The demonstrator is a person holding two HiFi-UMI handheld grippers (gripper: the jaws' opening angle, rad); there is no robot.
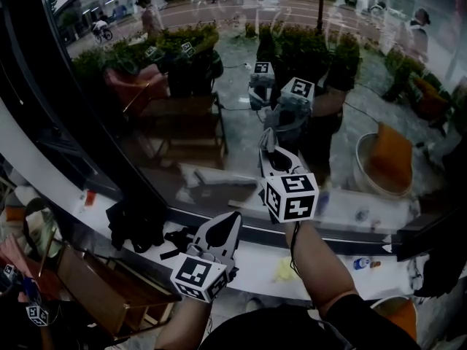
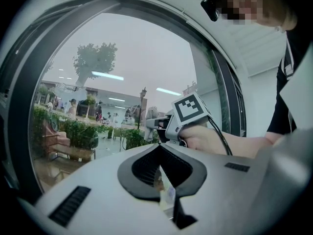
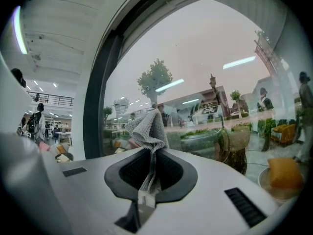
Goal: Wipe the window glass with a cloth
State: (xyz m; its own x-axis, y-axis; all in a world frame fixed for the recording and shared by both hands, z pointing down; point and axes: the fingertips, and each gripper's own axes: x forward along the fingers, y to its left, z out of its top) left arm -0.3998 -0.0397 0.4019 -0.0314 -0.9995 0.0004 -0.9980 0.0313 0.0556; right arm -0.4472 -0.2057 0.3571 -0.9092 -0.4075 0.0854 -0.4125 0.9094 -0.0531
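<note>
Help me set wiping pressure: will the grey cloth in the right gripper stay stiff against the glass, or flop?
Probably floppy: the cloth bunches in soft folds beyond the shut right gripper. Its knit-like texture likely drags on the window glass rather than sliding freely. It looks light.

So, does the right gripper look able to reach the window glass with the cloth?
Probably yes: the right gripper is shut on the cloth, aimed at the window glass, with nothing seen between; the left gripper sits lower, aside.
</note>
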